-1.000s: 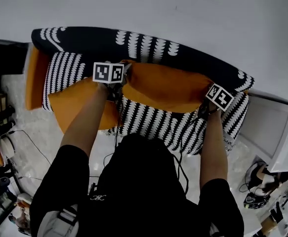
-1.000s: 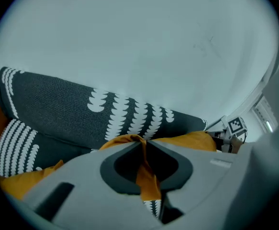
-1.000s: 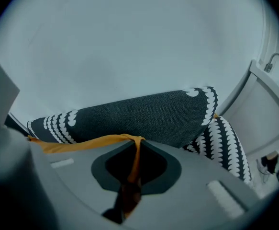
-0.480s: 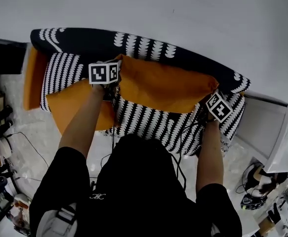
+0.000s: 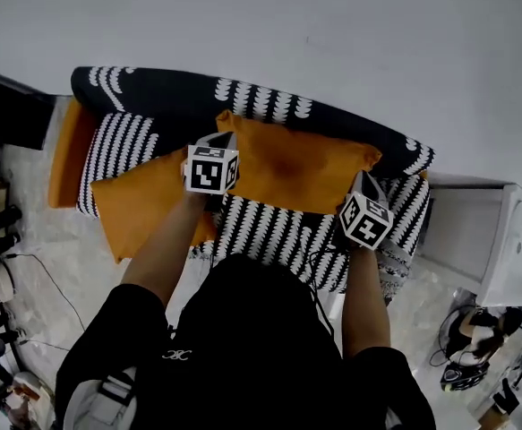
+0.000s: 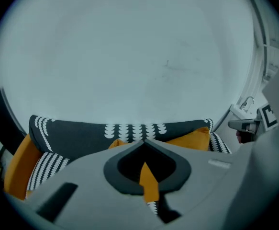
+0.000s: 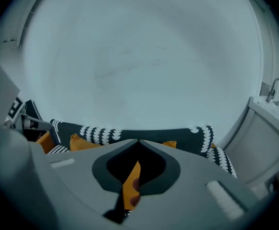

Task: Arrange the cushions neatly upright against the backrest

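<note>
A black-and-white patterned sofa (image 5: 269, 227) fills the middle of the head view. An orange cushion (image 5: 292, 161) leans against its backrest (image 5: 171, 88), held at both lower corners. My left gripper (image 5: 221, 143) pinches the left corner, and a fold of orange fabric (image 6: 149, 181) shows between its jaws. My right gripper (image 5: 359, 186) pinches the right corner, with orange fabric (image 7: 129, 186) between its jaws. Both pairs of jaws are closing tight on the fabric. A second orange cushion (image 5: 140, 206) lies flat on the left of the seat. A third orange cushion (image 5: 67, 155) stands at the left armrest.
A white wall (image 5: 332, 25) rises right behind the sofa. A white cabinet (image 5: 480, 231) stands at the sofa's right end, with a tap (image 7: 274, 87) above it. Dark furniture (image 5: 10, 110) and floor cables (image 5: 37, 262) lie to the left.
The held cushion has come up from a flatter lie to lean against the backrest. The right gripper has moved left and nearer the seat's front; the left gripper shifted slightly right.
</note>
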Available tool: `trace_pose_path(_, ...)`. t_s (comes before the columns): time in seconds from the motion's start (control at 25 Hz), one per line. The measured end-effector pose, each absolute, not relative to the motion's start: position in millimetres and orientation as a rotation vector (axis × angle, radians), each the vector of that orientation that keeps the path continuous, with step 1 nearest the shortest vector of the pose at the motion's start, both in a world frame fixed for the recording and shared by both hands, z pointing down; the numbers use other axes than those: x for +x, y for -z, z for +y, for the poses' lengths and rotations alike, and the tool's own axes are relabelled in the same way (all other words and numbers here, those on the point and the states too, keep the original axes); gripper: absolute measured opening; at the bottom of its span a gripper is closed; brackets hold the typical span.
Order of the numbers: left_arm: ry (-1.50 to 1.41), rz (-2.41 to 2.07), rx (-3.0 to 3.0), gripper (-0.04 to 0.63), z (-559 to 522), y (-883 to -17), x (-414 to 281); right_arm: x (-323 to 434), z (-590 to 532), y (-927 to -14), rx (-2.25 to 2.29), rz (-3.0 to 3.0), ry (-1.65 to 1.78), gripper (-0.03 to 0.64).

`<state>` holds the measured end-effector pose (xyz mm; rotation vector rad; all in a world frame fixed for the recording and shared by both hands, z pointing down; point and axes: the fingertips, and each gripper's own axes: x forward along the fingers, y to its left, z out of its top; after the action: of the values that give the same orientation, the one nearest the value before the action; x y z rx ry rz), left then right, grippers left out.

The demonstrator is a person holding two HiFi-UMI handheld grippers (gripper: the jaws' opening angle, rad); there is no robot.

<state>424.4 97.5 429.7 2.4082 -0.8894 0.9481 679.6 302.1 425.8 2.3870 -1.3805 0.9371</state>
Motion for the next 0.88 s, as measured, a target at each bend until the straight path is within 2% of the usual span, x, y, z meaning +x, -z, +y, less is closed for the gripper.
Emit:
trace_pose_path(0.64,-0.639,-0.674,2.762,0.012,234.7,-256.3,447.6,554.3,328.0,-239.7,2.483,-1.706,-0.565,0.006)
trace_pose_path(0.88,-0.534,-0.729,2.897,0.012,267.7,-196.6,445.9,522.8,330.5,-180.8,2.508,-1.813,-0.4,0.006)
